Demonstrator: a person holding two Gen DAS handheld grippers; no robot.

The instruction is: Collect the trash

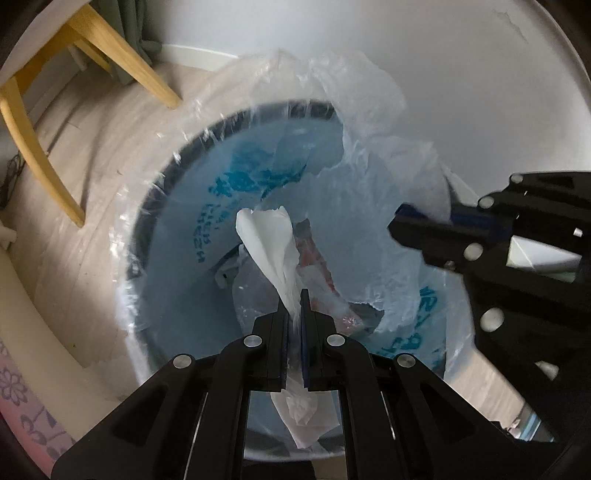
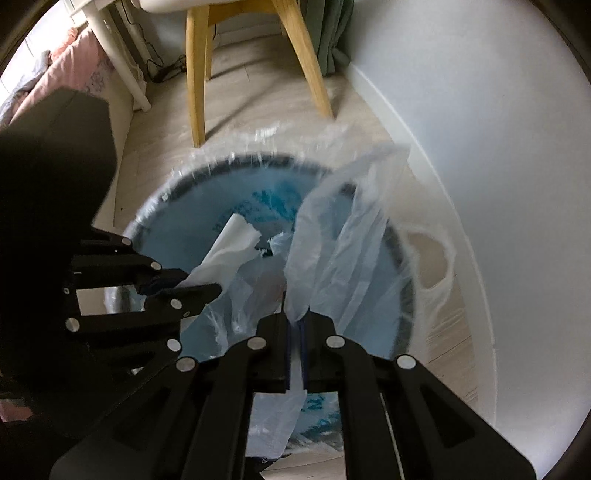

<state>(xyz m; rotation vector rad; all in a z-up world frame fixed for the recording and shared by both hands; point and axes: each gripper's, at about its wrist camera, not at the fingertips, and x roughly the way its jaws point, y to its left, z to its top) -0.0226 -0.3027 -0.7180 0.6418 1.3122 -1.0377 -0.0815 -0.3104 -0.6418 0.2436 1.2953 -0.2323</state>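
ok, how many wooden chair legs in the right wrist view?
2. One leg stands at top centre-left, the other to its right, nearer the curtain. Both are beyond the bin. More may be out of frame.

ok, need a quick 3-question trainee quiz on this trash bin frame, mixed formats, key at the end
1. True or false: the left gripper is shut on a white paper tissue held over the bin.
2. Multiple choice: the right gripper grips A) a chair leg, B) the clear plastic bag liner, C) a red wrapper.
3. Fill in: the wooden chair stands on the floor beyond the ___ .

Key: 1 true; 2 B; 3 bin
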